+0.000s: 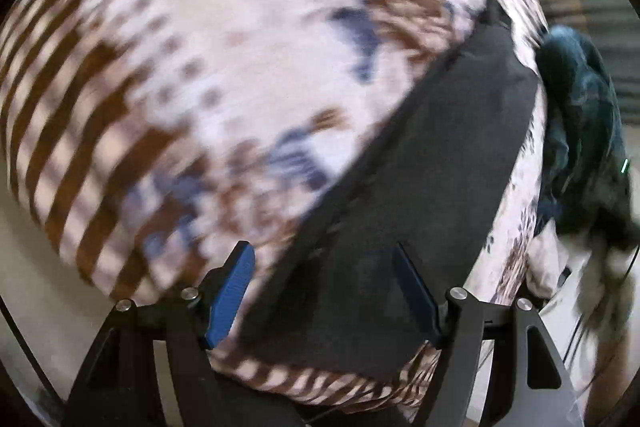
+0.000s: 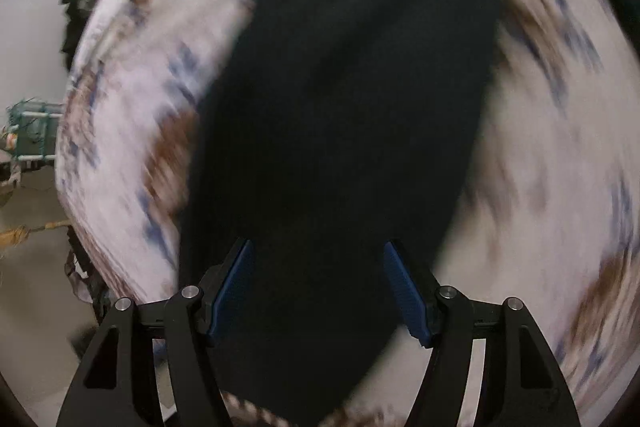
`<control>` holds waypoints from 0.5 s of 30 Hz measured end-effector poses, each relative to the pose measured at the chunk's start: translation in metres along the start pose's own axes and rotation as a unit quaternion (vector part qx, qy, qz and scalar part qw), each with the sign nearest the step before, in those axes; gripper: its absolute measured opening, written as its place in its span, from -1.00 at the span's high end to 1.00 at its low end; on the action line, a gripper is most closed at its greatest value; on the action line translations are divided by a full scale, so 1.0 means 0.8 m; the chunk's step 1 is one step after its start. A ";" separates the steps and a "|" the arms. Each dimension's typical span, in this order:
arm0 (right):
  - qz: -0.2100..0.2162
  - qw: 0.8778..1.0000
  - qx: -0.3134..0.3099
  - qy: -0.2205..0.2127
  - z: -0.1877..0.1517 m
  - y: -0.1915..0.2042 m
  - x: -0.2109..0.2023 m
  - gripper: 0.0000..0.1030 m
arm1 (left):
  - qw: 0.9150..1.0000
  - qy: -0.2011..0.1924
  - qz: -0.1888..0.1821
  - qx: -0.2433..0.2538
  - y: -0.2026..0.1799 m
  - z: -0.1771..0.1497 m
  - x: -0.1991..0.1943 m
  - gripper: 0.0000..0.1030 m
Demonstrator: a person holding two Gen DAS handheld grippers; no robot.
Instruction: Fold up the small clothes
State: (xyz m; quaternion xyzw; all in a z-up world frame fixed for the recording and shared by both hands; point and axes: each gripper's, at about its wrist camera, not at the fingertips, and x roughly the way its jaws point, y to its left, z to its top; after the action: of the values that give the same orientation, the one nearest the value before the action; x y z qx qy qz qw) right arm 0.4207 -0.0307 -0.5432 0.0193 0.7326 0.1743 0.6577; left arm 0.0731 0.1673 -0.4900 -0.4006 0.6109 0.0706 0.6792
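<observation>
A dark garment [image 1: 420, 187] lies spread flat on a patterned cloth [image 1: 200, 47] — white ground with brown stripes and blue-and-brown blotches — which covers the surface under both tools. From the left wrist view the garment runs as a long slanted band from the lower middle up toward the right, its far corner near the cloth's edge. Beyond that edge sits a heap of dark teal clothing [image 1: 580, 115], with something pale bunched below it.

The left gripper [image 1: 324, 291] hangs just over the near end of the garment, its blue-padded fingers [image 1: 232, 295] spread apart; nothing is pinched between them, and the fabric beneath looks free of the pads.

The right gripper [image 2: 320, 291] points down over the same dark garment [image 2: 340, 127], which fills the middle of its view as a broad, nearly black shape. Its jaws are also released — blue fingers [image 2: 404, 291] set wide, the cloth below them unclasped. This view is heavily smeared, so the patterned cloth [image 2: 560, 147] shows only as streaks. At the far left edge stands a teal-framed object [image 2: 36, 135], too blurred to name.
</observation>
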 end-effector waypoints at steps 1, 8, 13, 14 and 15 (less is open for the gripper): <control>0.001 1.000 0.019 0.006 -0.027 -0.019 0.005 -0.35 | 1.000 -0.002 0.005 0.019 -0.019 0.007 -0.001 -0.35; 0.064 0.986 0.146 0.047 -0.173 -0.099 0.081 -0.35 | 0.994 0.034 0.042 0.098 -0.078 0.014 0.049 -0.37; 0.116 0.981 0.149 0.042 -0.243 -0.081 0.120 -0.02 | 0.979 0.063 0.120 0.151 -0.072 0.005 0.083 -0.33; 0.113 0.982 0.141 0.047 -0.256 -0.078 0.128 0.01 | 0.982 0.050 0.109 0.147 -0.078 0.011 0.069 -0.33; 0.107 0.983 0.134 0.061 -0.268 -0.076 0.138 0.01 | 0.984 0.036 0.097 0.145 -0.088 0.019 0.051 -0.34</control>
State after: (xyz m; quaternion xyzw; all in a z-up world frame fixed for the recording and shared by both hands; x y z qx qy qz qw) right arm 0.2101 -0.1083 -0.6498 0.1746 0.7814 0.1450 0.5813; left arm 0.1361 0.1136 -0.4952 -0.2388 0.6748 0.0320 0.6975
